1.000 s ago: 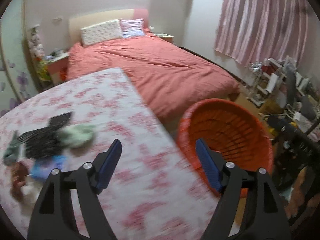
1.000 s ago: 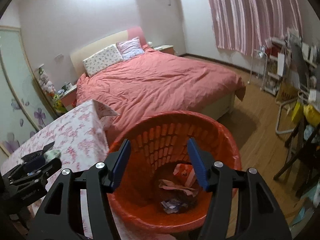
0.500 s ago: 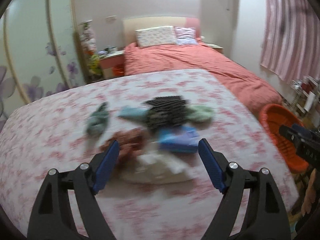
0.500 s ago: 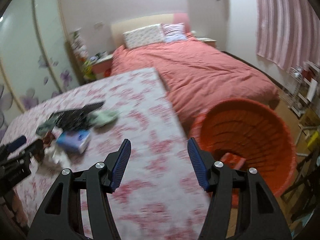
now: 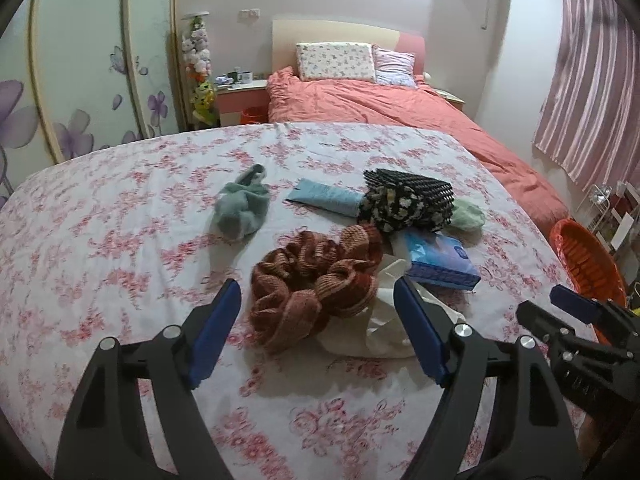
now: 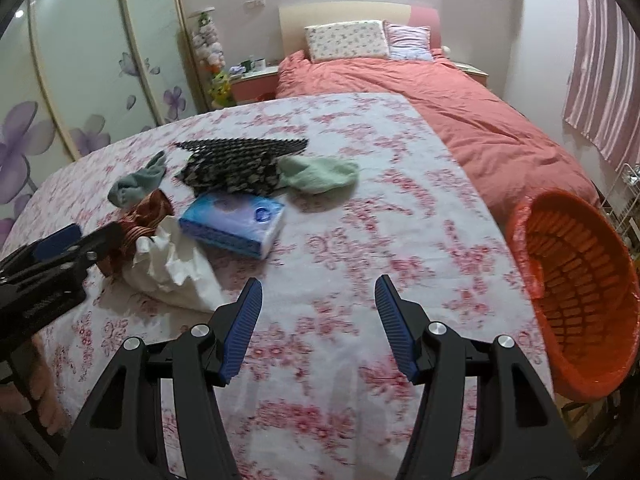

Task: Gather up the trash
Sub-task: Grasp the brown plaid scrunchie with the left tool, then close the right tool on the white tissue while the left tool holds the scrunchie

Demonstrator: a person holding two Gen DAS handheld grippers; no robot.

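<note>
On the flowered tablecloth (image 5: 120, 208), going left to right, lie a grey-green sock (image 5: 239, 210), a rust-red knitted cloth (image 5: 316, 280) with crumpled white paper (image 5: 386, 320) touching its right side, a blue tissue pack (image 5: 440, 260), a black dotted cloth (image 5: 408, 200) and a pale green sock (image 5: 468, 214). The left gripper (image 5: 318, 328) hovers with its jaws spread wide, empty, on either side of the knitted cloth and paper. Further right, the right gripper (image 6: 318, 324) is also spread and empty above bare tablecloth, and the orange basket (image 6: 576, 276) stands just beside the table's right edge.
</note>
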